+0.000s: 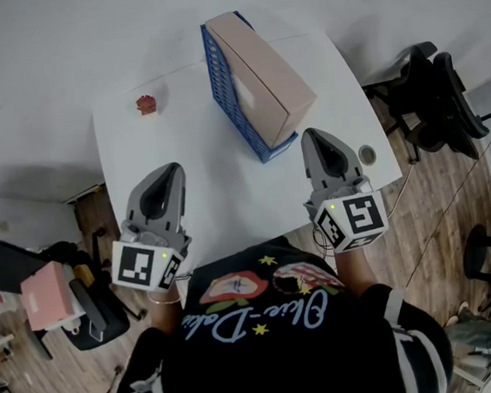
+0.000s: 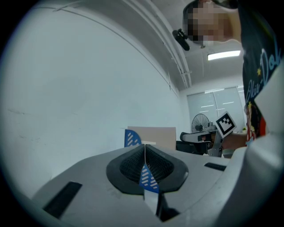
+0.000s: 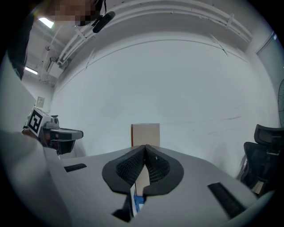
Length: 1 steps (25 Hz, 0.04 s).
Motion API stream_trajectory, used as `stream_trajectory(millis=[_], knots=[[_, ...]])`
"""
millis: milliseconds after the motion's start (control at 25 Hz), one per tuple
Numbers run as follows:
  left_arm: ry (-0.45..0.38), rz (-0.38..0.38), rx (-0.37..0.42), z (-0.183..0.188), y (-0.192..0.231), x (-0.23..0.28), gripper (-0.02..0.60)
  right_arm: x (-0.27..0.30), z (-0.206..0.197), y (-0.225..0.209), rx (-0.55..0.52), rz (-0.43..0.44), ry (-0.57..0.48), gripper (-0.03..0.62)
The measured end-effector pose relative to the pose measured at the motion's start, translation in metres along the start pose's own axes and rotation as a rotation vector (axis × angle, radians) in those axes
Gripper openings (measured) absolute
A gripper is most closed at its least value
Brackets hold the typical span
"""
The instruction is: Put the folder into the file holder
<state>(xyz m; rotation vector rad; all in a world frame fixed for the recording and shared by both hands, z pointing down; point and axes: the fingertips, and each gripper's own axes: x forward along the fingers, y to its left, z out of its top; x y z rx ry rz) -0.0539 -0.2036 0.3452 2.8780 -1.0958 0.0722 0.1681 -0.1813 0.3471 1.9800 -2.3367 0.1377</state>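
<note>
Looking like a finished job: spotting the tan folder (image 1: pixel 260 69) already standing inside the blue file holder (image 1: pixel 223 84), mid-way up the white table (image 1: pixel 135 142). Leaving nothing obvious to place. Holding the left gripper (image 1: pixel 173 170) and right gripper (image 1: pixel 310 136) at the near edge, both pinched fully together, gripping nothing, clear of the holder.

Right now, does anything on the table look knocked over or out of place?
Nothing looks spilled or damaged. The tan folder sits in the blue file holder, which stands askew on the table. A small red object lies apart.
</note>
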Motion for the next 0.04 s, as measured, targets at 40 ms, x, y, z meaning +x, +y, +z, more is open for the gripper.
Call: stream_trajectory(millis=[40], knots=[[0.000, 0.001, -0.002, 0.0000, -0.0001, -0.0006, 0.005, -0.0004, -0.0001, 0.0003, 0.000, 0.000, 0.001, -0.002]])
